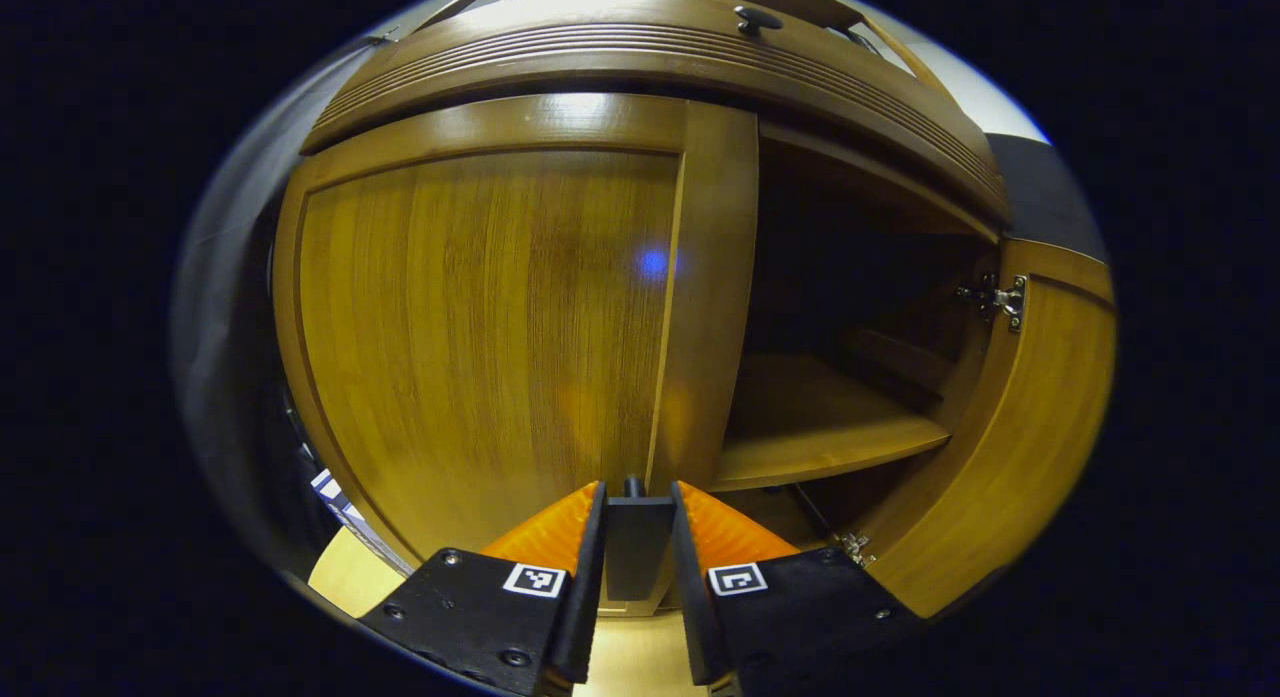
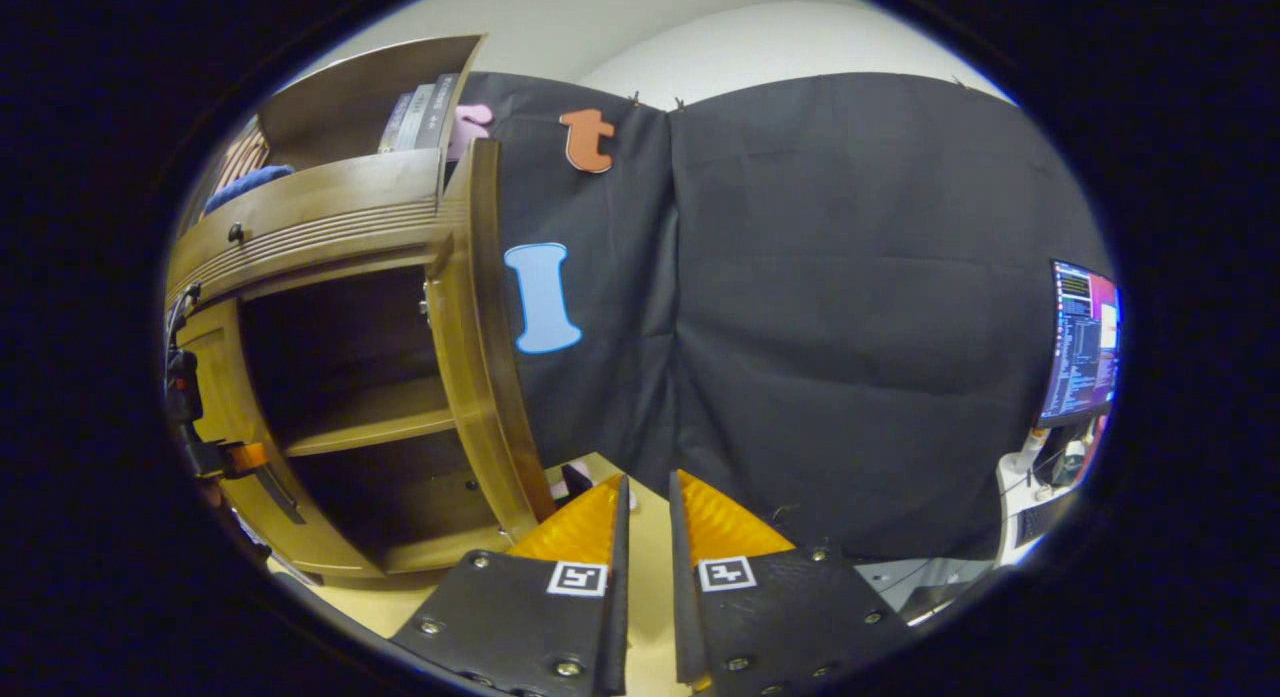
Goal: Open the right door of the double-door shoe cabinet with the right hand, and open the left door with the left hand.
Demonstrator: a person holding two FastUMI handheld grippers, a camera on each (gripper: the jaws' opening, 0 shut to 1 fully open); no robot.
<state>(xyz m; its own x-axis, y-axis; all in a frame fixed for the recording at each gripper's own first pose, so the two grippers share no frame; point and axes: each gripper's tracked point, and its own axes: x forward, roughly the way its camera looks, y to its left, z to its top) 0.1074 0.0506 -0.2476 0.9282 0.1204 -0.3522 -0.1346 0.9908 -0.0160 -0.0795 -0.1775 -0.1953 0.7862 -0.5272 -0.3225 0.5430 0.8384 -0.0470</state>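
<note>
The shoe cabinet [image 1: 640, 67] is warm honey-brown wood with a fine vertical grain on its left door [image 1: 480, 327]. Its top moulding carries ridged parallel grooves and a small dark knob [image 1: 757, 18]. The hinge [image 1: 1000, 299] is silvery metal. The surface [image 1: 350, 574] below is pale yellow.

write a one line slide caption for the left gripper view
Left gripper closed on the left door handle; right door already open.

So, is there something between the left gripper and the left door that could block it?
Nothing visible stands between them. The left gripper is already at the left door, with the door's dark handle between its fingers. The right door is swung open, away from the left door's edge.
</note>
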